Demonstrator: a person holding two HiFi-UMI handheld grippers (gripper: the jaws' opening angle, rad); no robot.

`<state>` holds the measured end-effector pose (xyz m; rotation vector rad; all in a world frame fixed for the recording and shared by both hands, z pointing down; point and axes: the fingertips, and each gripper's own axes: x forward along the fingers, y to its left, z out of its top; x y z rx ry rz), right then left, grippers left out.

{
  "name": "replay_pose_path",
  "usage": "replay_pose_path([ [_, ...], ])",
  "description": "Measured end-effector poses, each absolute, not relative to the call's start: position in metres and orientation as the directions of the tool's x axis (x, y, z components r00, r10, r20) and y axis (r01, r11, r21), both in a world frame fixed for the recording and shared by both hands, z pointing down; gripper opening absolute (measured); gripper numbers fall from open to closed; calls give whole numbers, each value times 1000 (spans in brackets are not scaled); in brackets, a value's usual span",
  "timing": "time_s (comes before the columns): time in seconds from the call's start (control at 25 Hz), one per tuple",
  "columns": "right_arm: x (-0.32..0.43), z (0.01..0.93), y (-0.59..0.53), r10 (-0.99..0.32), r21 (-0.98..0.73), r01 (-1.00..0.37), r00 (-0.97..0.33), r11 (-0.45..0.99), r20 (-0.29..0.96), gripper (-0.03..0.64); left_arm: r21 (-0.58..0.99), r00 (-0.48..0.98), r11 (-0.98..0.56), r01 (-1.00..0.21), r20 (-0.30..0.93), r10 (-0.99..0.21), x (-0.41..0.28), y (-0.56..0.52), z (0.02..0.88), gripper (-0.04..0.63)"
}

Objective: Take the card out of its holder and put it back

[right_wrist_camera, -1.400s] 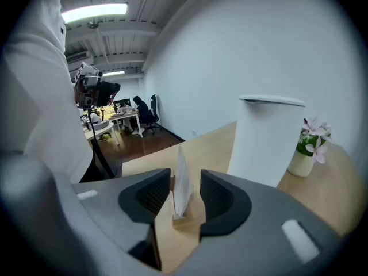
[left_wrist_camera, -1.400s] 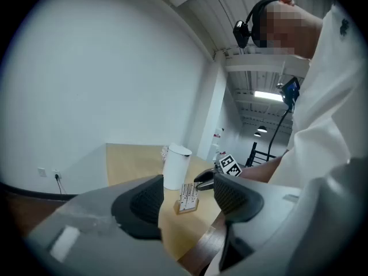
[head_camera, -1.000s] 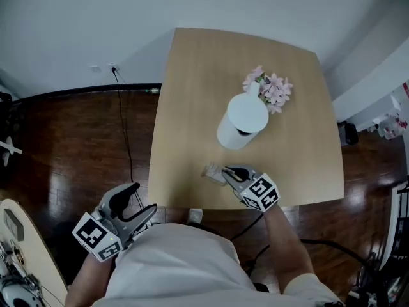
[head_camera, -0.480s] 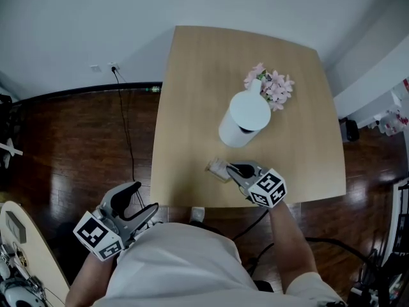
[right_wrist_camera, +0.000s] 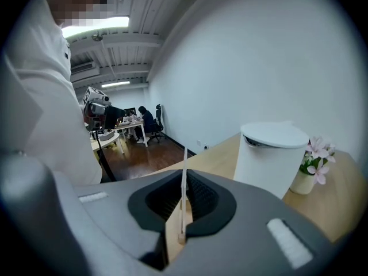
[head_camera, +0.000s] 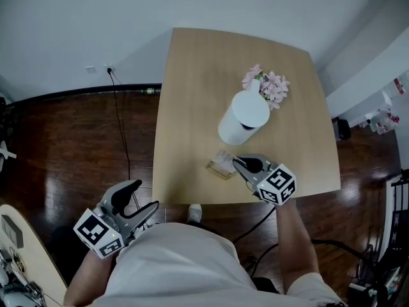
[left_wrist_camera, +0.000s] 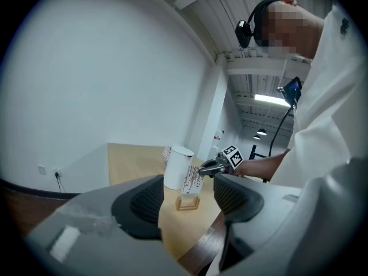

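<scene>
Right gripper (head_camera: 238,162) pinched the thin white printed card (right_wrist_camera: 184,177), which stood upright, bottom edge in the small wooden holder (left_wrist_camera: 188,202) near the light wooden table's (head_camera: 192,107) front edge. Left gripper (head_camera: 142,198) hung off-table, jaws spread, empty.

I see a pale wooden bench (head_camera: 192,75) by a plain white wall (head_camera: 77,18), on a dark, glossy plank floor (head_camera: 64,146). A black cable (head_camera: 121,126) trails from a wall socket (head_camera: 108,69) on the left. Far off, ceiling strip lights (right_wrist_camera: 109,23) glow above desks (right_wrist_camera: 123,128).
</scene>
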<state>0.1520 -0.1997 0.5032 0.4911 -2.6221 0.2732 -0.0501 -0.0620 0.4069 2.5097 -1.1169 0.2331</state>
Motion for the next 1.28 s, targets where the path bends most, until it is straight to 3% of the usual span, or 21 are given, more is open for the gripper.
replay_pose_path([
  [0.36,115,461,-149,-316,-53,-382,-827,922,465,21,279,696,-638,-718,260,-670,-87,-31,404,285],
  [1.28,-20,417,107,-299,-23,-350,-830,936,471,21,272,784,-735,-621,238,-574,-186,93,429,285],
])
